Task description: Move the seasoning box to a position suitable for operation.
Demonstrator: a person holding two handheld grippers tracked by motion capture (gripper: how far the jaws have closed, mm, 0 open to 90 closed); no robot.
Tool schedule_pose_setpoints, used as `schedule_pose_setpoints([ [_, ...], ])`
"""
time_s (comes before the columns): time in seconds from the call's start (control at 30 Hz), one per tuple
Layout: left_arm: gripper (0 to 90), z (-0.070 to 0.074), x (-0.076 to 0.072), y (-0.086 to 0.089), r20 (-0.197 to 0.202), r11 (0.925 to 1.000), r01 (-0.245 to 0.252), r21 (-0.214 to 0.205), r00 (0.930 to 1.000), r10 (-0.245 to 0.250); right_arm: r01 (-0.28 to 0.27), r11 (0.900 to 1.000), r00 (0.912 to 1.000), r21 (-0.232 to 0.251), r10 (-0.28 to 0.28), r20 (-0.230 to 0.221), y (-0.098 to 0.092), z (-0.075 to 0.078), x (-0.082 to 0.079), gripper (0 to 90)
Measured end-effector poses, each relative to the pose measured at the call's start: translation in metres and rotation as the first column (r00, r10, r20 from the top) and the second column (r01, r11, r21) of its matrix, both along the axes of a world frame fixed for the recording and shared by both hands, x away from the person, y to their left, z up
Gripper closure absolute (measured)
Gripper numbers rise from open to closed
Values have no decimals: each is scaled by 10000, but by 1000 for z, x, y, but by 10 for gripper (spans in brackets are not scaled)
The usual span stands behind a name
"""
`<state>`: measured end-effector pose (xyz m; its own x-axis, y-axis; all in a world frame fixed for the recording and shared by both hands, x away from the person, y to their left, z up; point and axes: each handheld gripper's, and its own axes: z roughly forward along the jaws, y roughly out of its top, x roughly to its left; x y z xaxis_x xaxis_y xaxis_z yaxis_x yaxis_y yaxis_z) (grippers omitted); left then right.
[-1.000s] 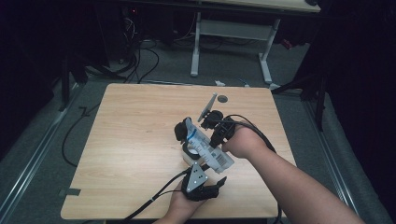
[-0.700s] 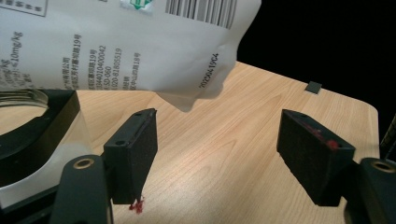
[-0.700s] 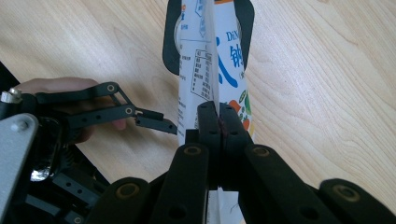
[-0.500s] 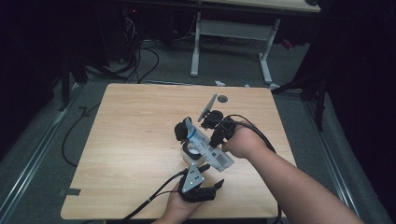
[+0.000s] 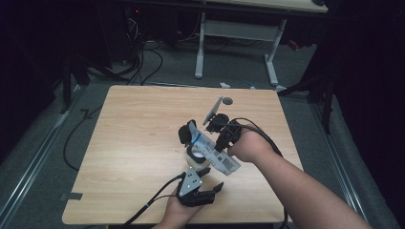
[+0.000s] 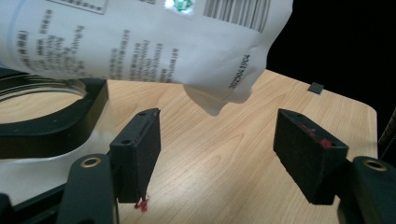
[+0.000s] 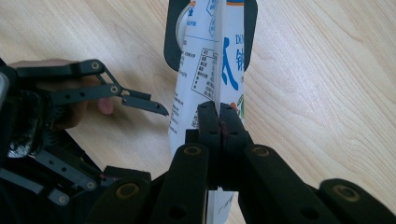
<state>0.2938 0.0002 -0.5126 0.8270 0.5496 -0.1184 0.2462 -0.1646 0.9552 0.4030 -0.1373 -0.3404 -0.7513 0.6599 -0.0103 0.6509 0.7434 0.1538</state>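
My right gripper [image 5: 217, 143] [image 7: 219, 119] is shut on a white printed pouch [image 5: 212, 151] [image 7: 201, 70] and holds it tilted over the middle of the wooden table [image 5: 138, 124]. The pouch's far end lies over a black ring holder [image 5: 184, 133] [image 7: 170, 42] [image 6: 51, 126] with a white cup [image 5: 197, 156] in it. My left gripper [image 5: 211, 179] [image 6: 219, 154] is near the front edge, just below the pouch's barcoded lower corner [image 6: 219, 100]. It is open and its jaws have just been closing a little, with nothing between them.
A small dark disc [image 5: 228, 100] lies on the table's far side. A dark tape patch [image 6: 315, 87] sits near a table corner. Cables [image 5: 143, 62] run over the floor behind, and a second table's legs [image 5: 200, 47] stand at the back.
The left gripper has edged slightly toward the table's near edge. The right gripper and the pouch have kept still.
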Motion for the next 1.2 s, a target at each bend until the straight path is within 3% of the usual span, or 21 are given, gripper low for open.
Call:
schedule_pose_setpoints([
  [0.2,345,0,3,12,-103,10000,-55,66,9999,56,41,10000,10000,-20,-41,-26,-1,0,0,900],
  [0.4,344,0,6,34,61,9986,-9,533,10000,6,32,10000,10000,-66,-32,-33,-2,0,-1,900],
  [0.67,346,-3,14,68,-66,9942,-699,811,9975,707,96,9999,9999,-90,-96,-44,-4,-1,-2,900],
  [0.97,347,2,24,100,145,9877,-1433,623,9897,1426,235,9997,9997,-117,-235,1,-14,-1,-5,900],
  [1.2,348,2,27,108,70,9836,-1733,495,9849,1732,415,9991,9991,-77,-415,35,-27,-4,-7,900],
])
